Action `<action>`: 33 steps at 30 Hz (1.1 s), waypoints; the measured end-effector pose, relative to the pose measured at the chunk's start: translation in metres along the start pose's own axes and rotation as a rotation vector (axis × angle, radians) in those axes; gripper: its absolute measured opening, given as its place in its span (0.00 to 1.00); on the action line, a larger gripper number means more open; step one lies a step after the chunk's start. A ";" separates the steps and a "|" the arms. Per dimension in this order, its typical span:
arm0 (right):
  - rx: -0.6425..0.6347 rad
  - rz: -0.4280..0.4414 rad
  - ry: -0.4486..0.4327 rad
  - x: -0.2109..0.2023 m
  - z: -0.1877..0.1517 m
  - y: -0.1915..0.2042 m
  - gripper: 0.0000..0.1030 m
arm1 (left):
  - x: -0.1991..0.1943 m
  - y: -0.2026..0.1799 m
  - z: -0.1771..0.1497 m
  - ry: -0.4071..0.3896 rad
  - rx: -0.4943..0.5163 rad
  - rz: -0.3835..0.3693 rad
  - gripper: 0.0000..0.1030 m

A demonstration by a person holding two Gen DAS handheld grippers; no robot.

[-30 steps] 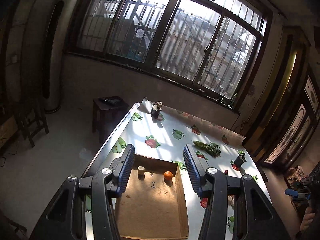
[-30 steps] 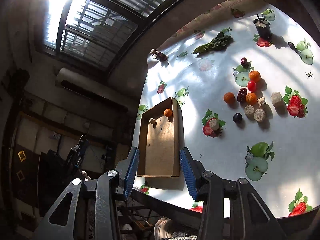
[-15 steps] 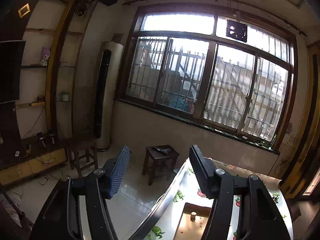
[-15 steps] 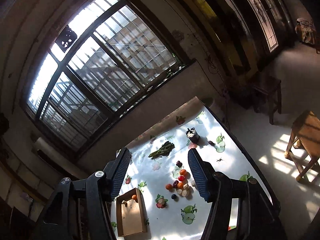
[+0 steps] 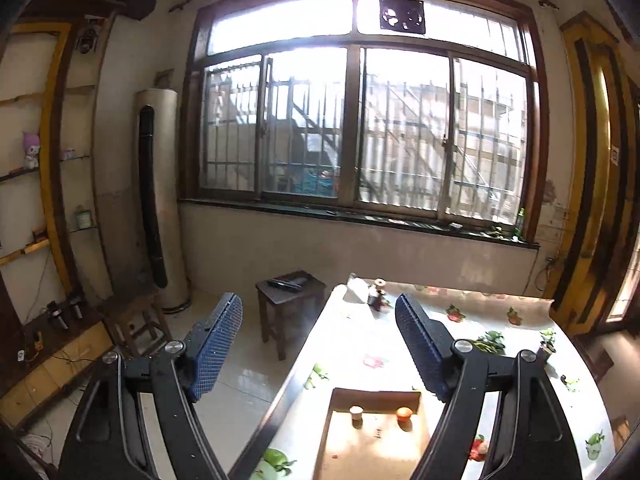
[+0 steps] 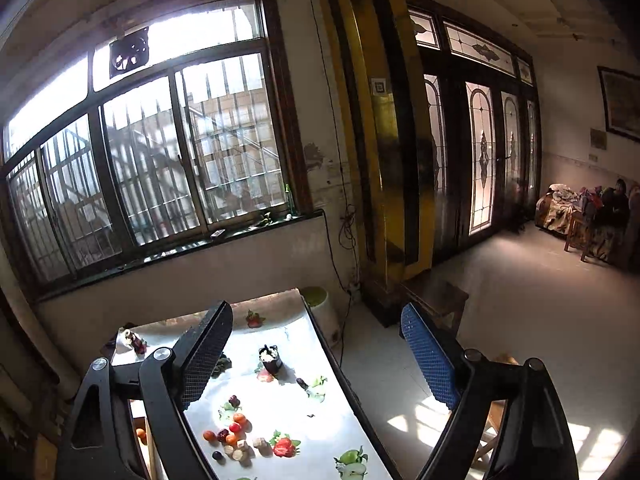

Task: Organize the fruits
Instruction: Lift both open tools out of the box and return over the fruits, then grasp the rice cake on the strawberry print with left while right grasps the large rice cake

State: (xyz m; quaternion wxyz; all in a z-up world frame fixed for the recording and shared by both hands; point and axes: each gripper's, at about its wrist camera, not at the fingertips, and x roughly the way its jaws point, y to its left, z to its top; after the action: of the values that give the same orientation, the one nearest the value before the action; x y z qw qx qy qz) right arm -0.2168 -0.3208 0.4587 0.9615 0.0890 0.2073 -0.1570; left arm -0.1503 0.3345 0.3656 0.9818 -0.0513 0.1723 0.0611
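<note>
A cardboard tray [image 5: 372, 446] lies on the table with fruit-print cloth [image 5: 460, 344]; an orange fruit [image 5: 404, 413] and a pale round piece [image 5: 356, 412] sit at its far end. In the right wrist view a cluster of small fruits [image 6: 234, 434] lies on the cloth: orange, red, dark and beige pieces. My left gripper [image 5: 318, 344] is open and empty, high above the tray's left side. My right gripper [image 6: 316, 356] is open and empty, high above the table's right edge. The tray shows only as a sliver [image 6: 142, 438] behind the right gripper's left finger.
A dark cup [image 6: 271, 358], leafy greens [image 5: 488, 342] and a small bottle [image 5: 376, 294] stand on the far half of the table. A wooden stool [image 5: 290, 294] stands left of the table, a bin [image 6: 318, 304] at its far right corner. Windows fill the back wall.
Both grippers have lifted and levelled out from a downward look at the table; the views swung up toward the window and room. Both jaws stayed open and empty. Fruits have not moved.
</note>
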 end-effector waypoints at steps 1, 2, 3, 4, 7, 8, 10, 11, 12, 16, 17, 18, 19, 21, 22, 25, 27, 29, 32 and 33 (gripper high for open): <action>-0.040 0.030 0.021 0.021 -0.023 0.009 0.87 | 0.013 -0.018 -0.017 0.036 -0.006 -0.058 0.76; -0.064 0.065 0.046 0.040 -0.049 0.015 0.87 | 0.026 -0.035 -0.034 0.075 -0.004 -0.111 0.76; -0.064 0.094 0.074 0.059 -0.071 0.019 0.87 | 0.039 -0.054 -0.053 0.113 0.000 -0.163 0.76; -0.042 0.132 0.119 0.082 -0.101 0.022 0.87 | 0.051 -0.071 -0.071 0.143 0.004 -0.206 0.76; 0.038 0.292 0.305 0.150 -0.180 0.029 0.87 | 0.087 -0.128 -0.132 0.244 0.020 -0.308 0.76; 0.052 0.319 0.350 0.172 -0.208 0.032 0.86 | 0.099 -0.143 -0.150 0.286 0.017 -0.336 0.76; 0.029 0.327 0.416 0.208 -0.252 0.045 0.74 | 0.124 -0.171 -0.191 0.395 0.005 -0.389 0.75; 0.013 0.331 0.456 0.225 -0.271 0.052 0.64 | 0.135 -0.182 -0.205 0.437 0.008 -0.392 0.70; 0.010 0.342 0.502 0.242 -0.289 0.058 0.54 | 0.147 -0.196 -0.221 0.481 0.023 -0.383 0.61; 0.021 0.379 0.568 0.282 -0.327 0.072 0.47 | 0.167 -0.222 -0.267 0.566 0.065 -0.379 0.46; 0.014 0.382 0.567 0.287 -0.331 0.075 0.47 | 0.171 -0.225 -0.272 0.573 0.064 -0.378 0.46; 0.010 0.390 0.565 0.291 -0.333 0.081 0.47 | 0.174 -0.225 -0.275 0.577 0.066 -0.379 0.46; 0.007 0.396 0.560 0.294 -0.334 0.084 0.47 | 0.177 -0.228 -0.277 0.578 0.071 -0.381 0.46; -0.012 0.390 0.538 0.300 -0.334 0.092 0.47 | 0.182 -0.231 -0.282 0.584 0.085 -0.378 0.46; -0.020 0.392 0.528 0.301 -0.334 0.095 0.47 | 0.185 -0.233 -0.285 0.589 0.091 -0.374 0.46; -0.034 0.409 0.510 0.310 -0.333 0.102 0.47 | 0.196 -0.242 -0.291 0.612 0.119 -0.368 0.46; -0.043 0.411 0.504 0.314 -0.335 0.105 0.47 | 0.200 -0.249 -0.294 0.620 0.139 -0.373 0.45; -0.047 0.412 0.509 0.320 -0.337 0.106 0.47 | 0.202 -0.257 -0.297 0.618 0.168 -0.377 0.45; -0.039 0.413 0.526 0.327 -0.341 0.105 0.47 | 0.207 -0.268 -0.302 0.614 0.195 -0.385 0.45; -0.038 0.412 0.531 0.328 -0.343 0.105 0.47 | 0.209 -0.270 -0.304 0.614 0.200 -0.388 0.45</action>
State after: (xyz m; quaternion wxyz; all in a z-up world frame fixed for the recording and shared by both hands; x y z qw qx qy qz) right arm -0.0245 -0.2285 0.0222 0.8868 0.1491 0.4312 0.0733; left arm -0.0186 0.0522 0.0306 0.8779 -0.0025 0.4509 -0.1612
